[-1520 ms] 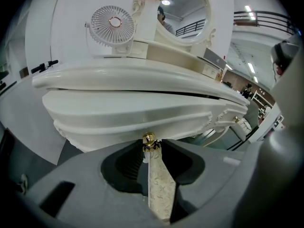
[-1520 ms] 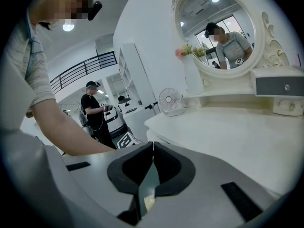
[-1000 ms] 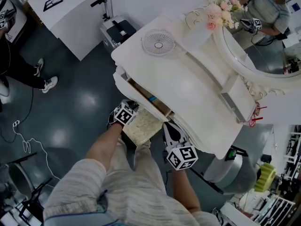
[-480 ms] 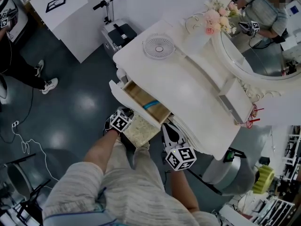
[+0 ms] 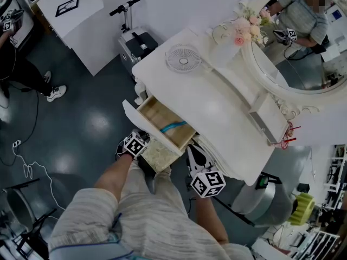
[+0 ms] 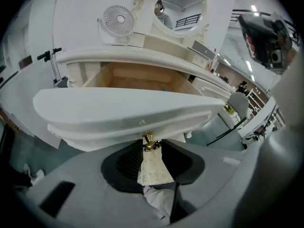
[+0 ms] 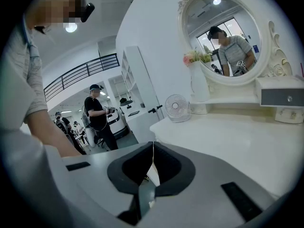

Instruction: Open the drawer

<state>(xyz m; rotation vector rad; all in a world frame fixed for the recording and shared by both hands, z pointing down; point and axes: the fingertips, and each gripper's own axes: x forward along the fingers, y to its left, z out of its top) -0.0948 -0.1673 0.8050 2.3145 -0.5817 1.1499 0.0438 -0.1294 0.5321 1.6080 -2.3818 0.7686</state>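
Brass knob [image 6: 149, 140] tight inside left gripper [image 6: 151, 145]

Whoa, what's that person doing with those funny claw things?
A person is opening the drawer of a white dressing table. The left gripper is shut on the drawer's little brass knob. The drawer stands partly pulled out, with something blue inside. The right gripper is shut and empty, near the table's front edge.
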